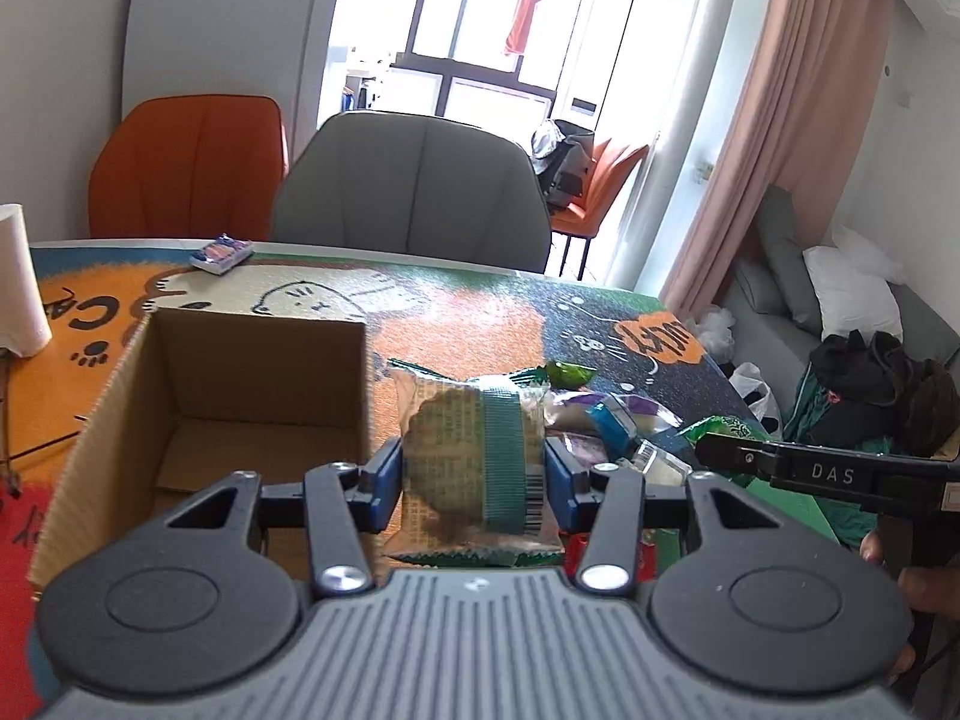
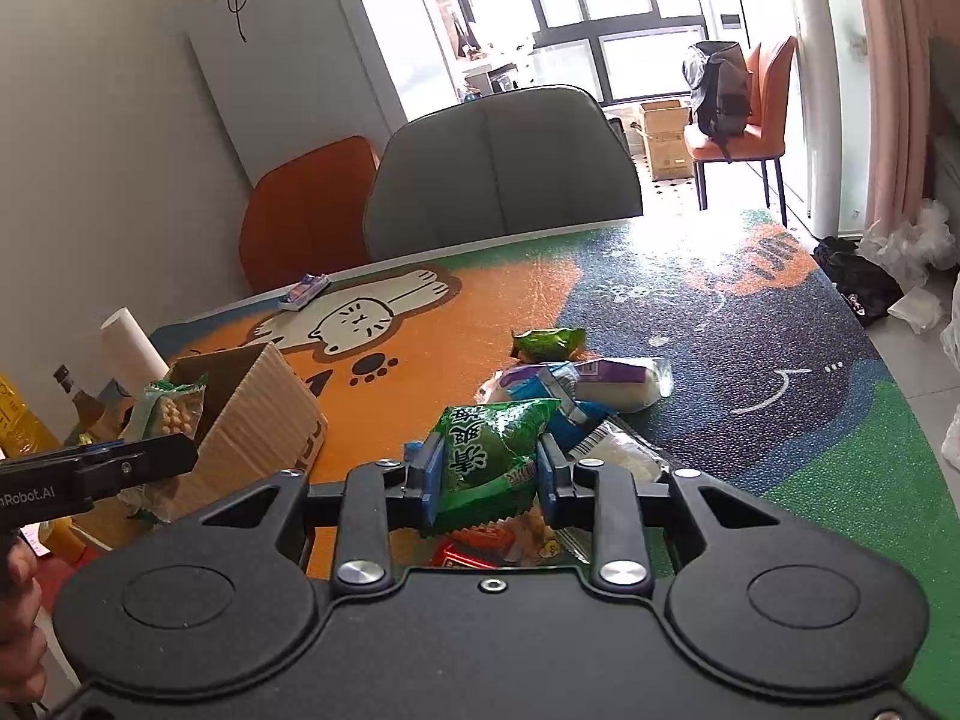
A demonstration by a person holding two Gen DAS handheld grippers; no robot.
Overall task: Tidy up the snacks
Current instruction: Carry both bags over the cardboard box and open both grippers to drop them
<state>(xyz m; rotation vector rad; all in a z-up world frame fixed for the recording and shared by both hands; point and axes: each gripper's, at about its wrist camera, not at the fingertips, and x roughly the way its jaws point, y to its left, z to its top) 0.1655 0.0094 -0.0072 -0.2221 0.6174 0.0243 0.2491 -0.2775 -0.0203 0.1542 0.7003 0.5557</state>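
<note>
Now two snacks are held aloft: the left gripper [image 1: 474,474] is clamped on a beige packet [image 1: 474,456] beside the cardboard box [image 1: 228,372], the right gripper [image 2: 489,468] on a green bag [image 2: 486,456]. Next, each should be carried over the box and released.

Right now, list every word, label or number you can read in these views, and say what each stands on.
"DAS": on the side of the right gripper.
"nRobot.AI", cut off at the picture's edge: on the side of the left gripper.
"CA", upside down and partly hidden: on the table mat.
Chinese characters on the green snack bag in the right gripper: too distorted to read.
Small print and barcode on the tan packet in the left gripper: too small.
</note>
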